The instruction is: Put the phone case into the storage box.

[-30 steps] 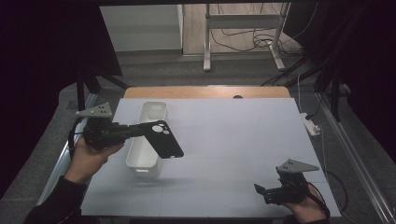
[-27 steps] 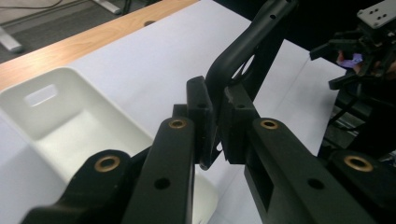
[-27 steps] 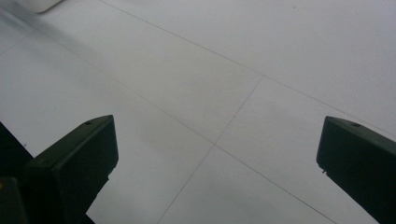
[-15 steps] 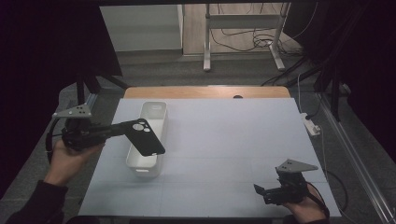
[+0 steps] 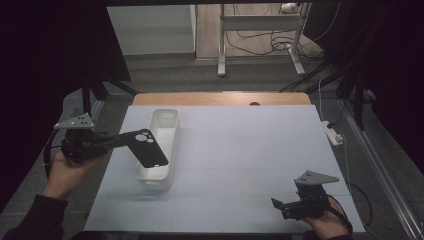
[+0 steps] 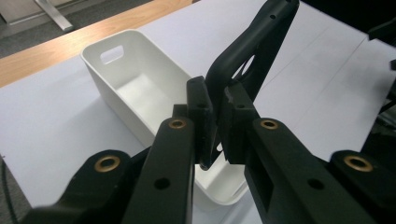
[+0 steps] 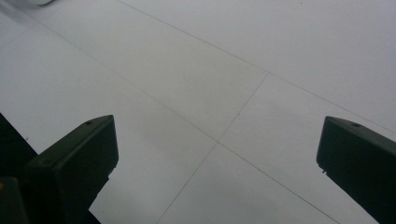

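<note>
My left gripper is shut on the end of a black phone case, which hangs tilted over the near half of a long white bin. In the left gripper view the jaws clamp the black phone case's edge, with the white bin lying open and bare inside behind it. My right gripper rests at the table's near right corner, its jaws spread wide over bare white table with nothing between them.
A white sheet covers the table, with a wooden strip along the far edge. A white power strip lies off the right edge. Desk legs and cables stand on the floor beyond.
My left gripper has carried the phone case leftward and slightly down, from over the bin's right side toward its left rim. The right gripper has stayed put.
</note>
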`<state>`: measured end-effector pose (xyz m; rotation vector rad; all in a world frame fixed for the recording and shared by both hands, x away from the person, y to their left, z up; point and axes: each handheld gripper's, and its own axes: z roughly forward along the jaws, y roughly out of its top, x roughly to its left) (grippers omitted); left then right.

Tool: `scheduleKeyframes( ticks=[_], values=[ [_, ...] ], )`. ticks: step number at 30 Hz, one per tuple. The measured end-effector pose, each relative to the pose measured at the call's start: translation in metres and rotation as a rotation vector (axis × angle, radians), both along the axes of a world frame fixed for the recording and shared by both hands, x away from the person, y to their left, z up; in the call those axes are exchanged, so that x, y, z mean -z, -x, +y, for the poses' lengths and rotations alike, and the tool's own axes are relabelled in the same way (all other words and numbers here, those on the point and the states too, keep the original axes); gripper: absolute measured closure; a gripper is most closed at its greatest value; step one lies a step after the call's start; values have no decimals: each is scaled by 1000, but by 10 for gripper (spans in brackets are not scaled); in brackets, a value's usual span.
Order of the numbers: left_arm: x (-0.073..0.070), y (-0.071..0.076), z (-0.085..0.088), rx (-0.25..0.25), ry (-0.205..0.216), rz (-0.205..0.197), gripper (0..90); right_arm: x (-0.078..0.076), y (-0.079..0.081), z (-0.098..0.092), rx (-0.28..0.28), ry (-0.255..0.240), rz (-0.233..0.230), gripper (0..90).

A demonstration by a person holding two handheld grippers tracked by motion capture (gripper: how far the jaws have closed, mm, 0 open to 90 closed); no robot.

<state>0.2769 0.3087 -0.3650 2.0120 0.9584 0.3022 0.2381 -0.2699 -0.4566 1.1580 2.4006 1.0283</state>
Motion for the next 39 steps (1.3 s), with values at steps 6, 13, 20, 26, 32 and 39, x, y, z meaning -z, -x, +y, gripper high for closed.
scheduleKeyframes(
  ticks=[6,13,20,26,32,39],
  values=[
    [7,-7,-4,1,-20,0,831,0,0,-1,6,-8,-4,0],
    [12,-18,-10,1,-55,-5,831,0,0,-1,4,-8,-3,0],
    [16,-29,-12,-7,-62,-5,831,0,0,-1,1,-10,1,0],
    [19,-41,-14,-13,-70,-5,832,0,0,-2,0,-11,2,0],
    [23,-54,-17,-18,-80,-4,831,0,-1,-2,0,-11,8,0],
    [24,-68,-17,-22,-82,-5,832,0,-1,-2,-1,-9,9,0]
  ],
)
